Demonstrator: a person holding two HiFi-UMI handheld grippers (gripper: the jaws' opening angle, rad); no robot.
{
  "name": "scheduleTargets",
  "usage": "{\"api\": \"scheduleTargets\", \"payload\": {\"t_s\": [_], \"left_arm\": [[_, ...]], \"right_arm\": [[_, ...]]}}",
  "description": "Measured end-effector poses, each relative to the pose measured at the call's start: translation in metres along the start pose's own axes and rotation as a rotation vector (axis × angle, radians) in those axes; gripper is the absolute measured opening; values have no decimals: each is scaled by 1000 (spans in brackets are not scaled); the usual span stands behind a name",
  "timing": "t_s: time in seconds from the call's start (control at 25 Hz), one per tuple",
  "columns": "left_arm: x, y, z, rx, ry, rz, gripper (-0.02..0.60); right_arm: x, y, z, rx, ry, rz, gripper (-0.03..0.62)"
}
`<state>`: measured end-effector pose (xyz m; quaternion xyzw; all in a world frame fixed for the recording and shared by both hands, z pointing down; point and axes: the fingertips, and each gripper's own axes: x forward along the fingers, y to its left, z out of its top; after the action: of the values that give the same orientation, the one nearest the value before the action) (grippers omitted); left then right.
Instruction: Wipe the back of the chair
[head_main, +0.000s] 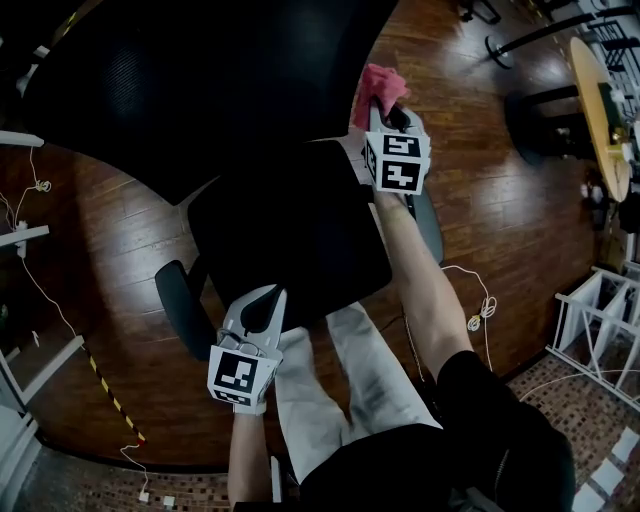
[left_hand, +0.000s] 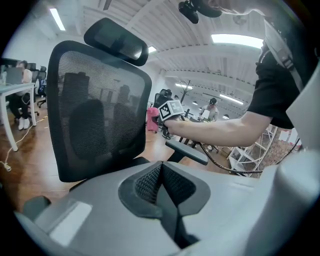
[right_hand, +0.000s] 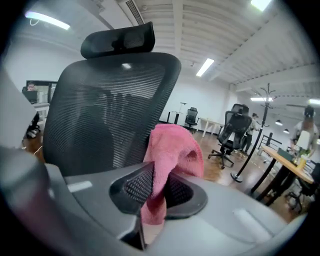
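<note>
1. Well, in the head view the back (head_main: 200, 80) fills the upper left, with the seat (head_main: 290, 230) below it. The risk here is my line of approach. My right gripper (head_main: 385, 108) sits off the back's right edge, so a stroke begun here could skid off the rim and wipe only air. The pink cloth (head_main: 380, 82) pokes out past its tips, and I can't tell whether it touches the mesh. My left gripper (head_main: 262, 300) hangs over the seat's front edge.

2. In the left gripper view the back (left_hand: 100, 110) stands upright ahead, with the headrest (left_hand: 117, 40) above it. Nothing braces the chair. If I press the cloth hard, the back could tilt or the chair could roll away, and the wipe would lose its pressure. The left gripper (left_hand: 161, 172) has its jaws pressed together with nothing between them, and it touches nothing.

3. In the right gripper view the back (right_hand: 110, 110) is close ahead, to the left of the cloth (right_hand: 172, 150). The cloth is pinched only by a lower fold, and most of it bunches loose above the jaws. Dragged across the mesh, it could snag and pull out. The right gripper (right_hand: 157, 187) is clamped nearly closed on that fold, with the pads gripping cloth alone.
</note>
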<state>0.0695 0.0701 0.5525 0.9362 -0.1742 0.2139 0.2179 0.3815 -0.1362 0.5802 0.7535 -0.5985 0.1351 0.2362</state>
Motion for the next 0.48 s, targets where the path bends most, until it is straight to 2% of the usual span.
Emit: {"api": "scheduleTargets", "payload": {"t_s": [0.08, 0.16, 0.32, 0.48], "left_arm": [[-7, 3, -4, -5, -1, 10, -9], [-13, 7, -6, -11, -2, 19, -9], [-27, 12, -13, -30, -12, 41, -9], [-42, 16, -20, -44, -23, 56, -9]], "right_arm": [[2, 1, -5, -8, 21, -15, 43], [6, 18, -6, -47, 34, 10, 43], [7, 79, 1, -189, 20, 101, 43], [4, 142, 7, -278, 0, 196, 43]]}}
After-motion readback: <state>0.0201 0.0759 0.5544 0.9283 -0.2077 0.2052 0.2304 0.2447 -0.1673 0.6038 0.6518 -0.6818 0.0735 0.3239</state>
